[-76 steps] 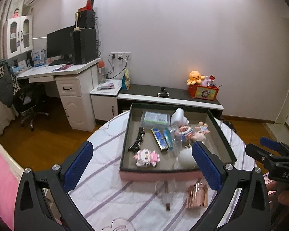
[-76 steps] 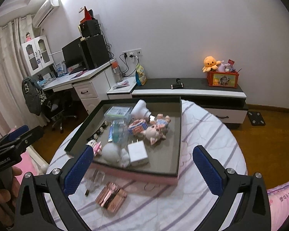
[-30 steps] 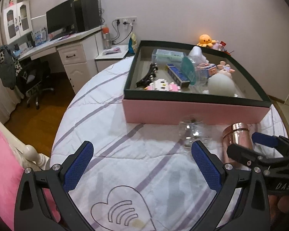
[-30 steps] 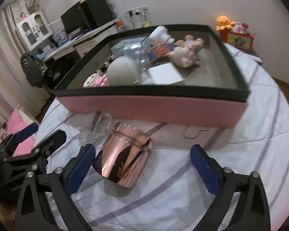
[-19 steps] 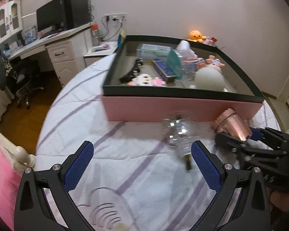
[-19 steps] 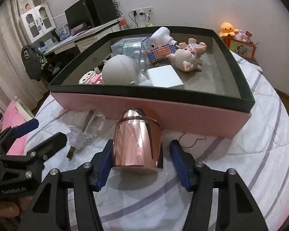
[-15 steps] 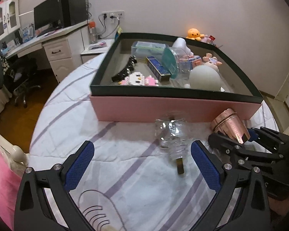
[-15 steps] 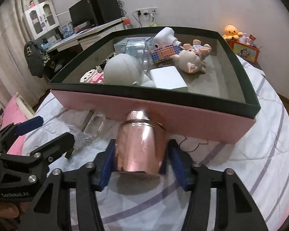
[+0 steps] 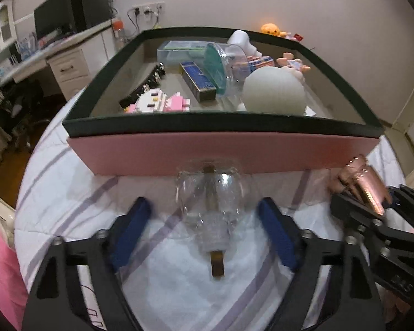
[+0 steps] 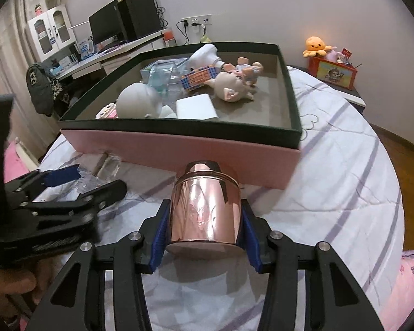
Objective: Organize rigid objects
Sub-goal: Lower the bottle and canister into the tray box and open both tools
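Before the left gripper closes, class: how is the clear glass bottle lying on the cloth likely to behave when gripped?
The clear glass bottle looks rounded and smooth, so it may roll or slip between the left gripper pads. Being glass, it is probably stiff but breakable. It lies beside the pink box wall, which could stop it rolling forward.

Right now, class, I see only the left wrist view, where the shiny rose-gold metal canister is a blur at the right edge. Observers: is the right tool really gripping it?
Observer: Yes. The right tool has just closed its jaws on the rose-gold metal canister; its blue pads press both sides.
Operator: What does the pale round ball hide in the pink-sided tray?
Observer: A flat white rectangular box lies just right of the pale round ball, inside the pink-sided tray.
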`<state>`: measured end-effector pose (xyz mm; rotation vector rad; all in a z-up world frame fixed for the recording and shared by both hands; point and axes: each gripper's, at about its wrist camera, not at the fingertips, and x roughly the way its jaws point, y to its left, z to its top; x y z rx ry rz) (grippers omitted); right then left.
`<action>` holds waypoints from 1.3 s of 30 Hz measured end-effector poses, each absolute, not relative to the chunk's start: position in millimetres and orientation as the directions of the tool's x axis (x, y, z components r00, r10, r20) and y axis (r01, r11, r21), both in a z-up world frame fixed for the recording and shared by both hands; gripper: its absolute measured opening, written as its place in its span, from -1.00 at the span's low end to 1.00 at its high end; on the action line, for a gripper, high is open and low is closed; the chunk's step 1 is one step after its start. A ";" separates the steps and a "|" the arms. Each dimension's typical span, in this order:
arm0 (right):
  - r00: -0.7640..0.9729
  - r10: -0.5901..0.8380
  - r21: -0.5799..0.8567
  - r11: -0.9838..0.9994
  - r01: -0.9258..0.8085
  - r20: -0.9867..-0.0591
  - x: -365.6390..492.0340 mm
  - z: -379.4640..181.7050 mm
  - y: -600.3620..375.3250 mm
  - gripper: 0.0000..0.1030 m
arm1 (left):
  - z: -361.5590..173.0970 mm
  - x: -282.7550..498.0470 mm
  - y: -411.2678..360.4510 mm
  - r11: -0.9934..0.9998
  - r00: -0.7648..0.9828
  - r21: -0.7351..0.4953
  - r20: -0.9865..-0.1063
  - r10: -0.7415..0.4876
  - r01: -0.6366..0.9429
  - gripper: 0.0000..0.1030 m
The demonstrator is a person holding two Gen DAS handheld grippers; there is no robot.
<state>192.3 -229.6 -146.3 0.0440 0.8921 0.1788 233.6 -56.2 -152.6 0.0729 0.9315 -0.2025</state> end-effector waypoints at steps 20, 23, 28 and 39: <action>0.670 0.213 0.127 0.976 -0.176 -0.712 171.6 -105.5 -220.0 -0.07 | -111.3 202.7 -41.2 0.970 0.645 -0.058 -0.738 -0.201 0.237 -0.04; 0.689 0.227 0.133 0.973 -0.187 -0.689 169.1 -89.7 -218.0 -0.07 | -94.1 200.5 -37.1 0.971 0.671 -0.054 -0.713 -0.202 0.234 -0.04; 0.726 0.216 0.113 0.976 -0.189 -0.653 172.7 -65.8 -214.9 -0.07 | -64.8 204.5 -35.1 0.971 0.717 -0.042 -0.667 -0.203 0.236 -0.03; 0.773 0.187 0.099 0.982 -0.161 -0.606 229.3 -33.7 -228.0 -0.07 | -24.3 256.8 -36.1 0.972 0.775 -0.040 -0.596 -0.210 0.232 -0.03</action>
